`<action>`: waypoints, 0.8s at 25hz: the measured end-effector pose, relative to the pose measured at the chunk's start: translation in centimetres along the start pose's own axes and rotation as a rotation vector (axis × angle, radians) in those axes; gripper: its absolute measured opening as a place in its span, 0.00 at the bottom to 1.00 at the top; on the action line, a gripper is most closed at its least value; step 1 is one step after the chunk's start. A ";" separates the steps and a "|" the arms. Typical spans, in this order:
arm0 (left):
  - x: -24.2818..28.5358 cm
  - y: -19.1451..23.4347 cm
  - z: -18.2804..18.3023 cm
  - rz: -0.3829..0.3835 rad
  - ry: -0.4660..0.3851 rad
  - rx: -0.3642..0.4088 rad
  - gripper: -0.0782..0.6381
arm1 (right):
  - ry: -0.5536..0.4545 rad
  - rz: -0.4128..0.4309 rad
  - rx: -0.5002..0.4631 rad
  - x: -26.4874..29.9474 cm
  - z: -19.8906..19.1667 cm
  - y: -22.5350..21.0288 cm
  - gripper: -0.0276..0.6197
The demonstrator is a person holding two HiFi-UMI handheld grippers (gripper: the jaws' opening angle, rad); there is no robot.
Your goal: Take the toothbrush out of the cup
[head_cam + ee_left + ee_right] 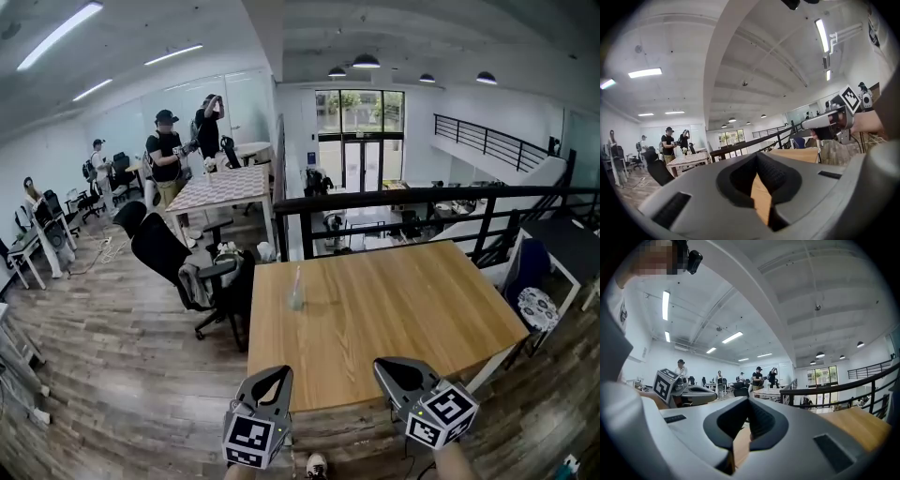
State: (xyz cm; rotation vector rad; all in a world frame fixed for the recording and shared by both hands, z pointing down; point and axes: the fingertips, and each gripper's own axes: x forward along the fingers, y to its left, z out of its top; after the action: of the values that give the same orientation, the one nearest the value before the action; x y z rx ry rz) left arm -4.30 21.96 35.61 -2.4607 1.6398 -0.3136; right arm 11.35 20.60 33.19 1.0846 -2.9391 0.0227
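A clear cup [296,298] stands on the left half of the wooden table [394,319], with a pale toothbrush [298,277] upright in it. Both grippers hover at the table's near edge, well short of the cup. My left gripper [280,373] is shut with nothing in it, its pads meeting at the tip [758,157]. My right gripper [383,365] is likewise shut and empty [748,401]. Each gripper view shows the other gripper to the side, not the cup.
A black office chair [173,258] stands off the table's left side. A black railing [422,197] runs behind the table. Several people [167,150] stand by a checkered table [220,187] far back left. A patterned stool [539,307] sits at the right.
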 end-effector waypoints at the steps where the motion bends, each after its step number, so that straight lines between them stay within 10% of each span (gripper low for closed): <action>1: 1.4 1.2 0.0 -0.002 -0.001 0.001 0.12 | -0.002 -0.005 -0.001 1.5 0.2 -0.9 0.07; 20: 17.4 13.9 -2.2 -0.048 -0.005 0.007 0.12 | 0.025 -0.035 0.043 19.0 -1.0 -10.3 0.07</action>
State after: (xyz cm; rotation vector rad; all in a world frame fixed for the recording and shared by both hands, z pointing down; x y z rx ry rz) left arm -10.76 0.48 35.63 -2.4970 1.5770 -0.3180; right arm 3.58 0.40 34.51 1.1331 -2.9098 0.0990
